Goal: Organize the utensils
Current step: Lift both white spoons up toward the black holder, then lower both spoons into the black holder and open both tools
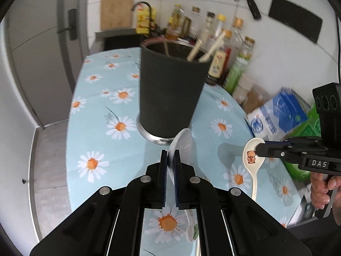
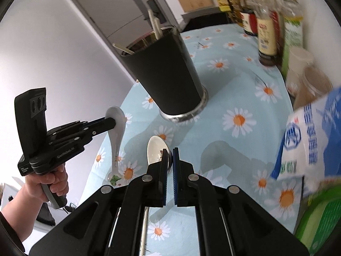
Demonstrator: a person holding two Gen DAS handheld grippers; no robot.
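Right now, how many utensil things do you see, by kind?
Spoons held in grippers: 2, white spoon in the left gripper, cream spoon in the right gripper
Black holder: 1
Light handles in the holder: at least 2
Total: at least 5

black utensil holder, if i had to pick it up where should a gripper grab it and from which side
Probably the upper wall of the black utensil holder, one finger inside the open rim, coming from above on the side clear of the chopsticks. It flares wider toward the top, likely too broad to span.

Glossy ceramic-looking spoons [image 1: 253,160], matt black holder [image 1: 170,89] with shiny metal base.
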